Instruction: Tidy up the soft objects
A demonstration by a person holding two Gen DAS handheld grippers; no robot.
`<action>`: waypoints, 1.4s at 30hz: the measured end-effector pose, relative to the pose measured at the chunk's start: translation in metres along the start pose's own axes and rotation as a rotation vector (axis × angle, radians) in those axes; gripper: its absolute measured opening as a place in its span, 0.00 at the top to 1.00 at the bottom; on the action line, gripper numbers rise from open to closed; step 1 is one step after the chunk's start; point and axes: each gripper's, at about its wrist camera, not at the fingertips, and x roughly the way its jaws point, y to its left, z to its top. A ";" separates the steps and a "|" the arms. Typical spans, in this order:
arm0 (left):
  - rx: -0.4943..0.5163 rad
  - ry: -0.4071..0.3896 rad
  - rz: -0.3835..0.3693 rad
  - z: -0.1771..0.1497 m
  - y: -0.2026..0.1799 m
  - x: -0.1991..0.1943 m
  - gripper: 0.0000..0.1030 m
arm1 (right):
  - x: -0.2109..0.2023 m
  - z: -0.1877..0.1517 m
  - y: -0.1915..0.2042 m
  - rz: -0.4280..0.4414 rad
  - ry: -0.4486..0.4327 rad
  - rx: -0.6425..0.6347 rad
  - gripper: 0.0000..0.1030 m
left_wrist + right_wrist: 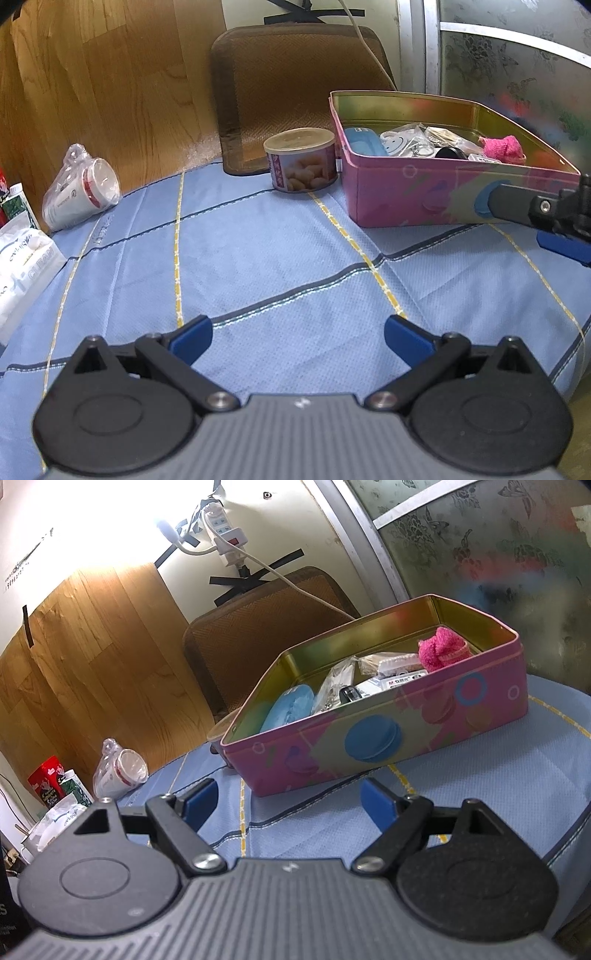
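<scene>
My right tongs [288,801] and left tongs [297,338] both stand spread, nothing between them. The pink sock [441,648] lies in the far corner of the pink tin [369,746], partly hidden by its wall; the other contents are a jumble. A blue checked cloth [258,266] covers the counter, with wood panelling [92,92] behind.

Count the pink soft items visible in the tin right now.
1. A pink fuzzy bundle sits in the far right corner of the pink tin, against the wall, beside a white box. More could be buried under the clutter; the light blue pouch is not pink.
</scene>
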 end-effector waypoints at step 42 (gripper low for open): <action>0.060 -0.084 0.008 -0.001 -0.003 -0.022 0.00 | -0.002 0.006 -0.002 0.025 -0.028 -0.037 0.15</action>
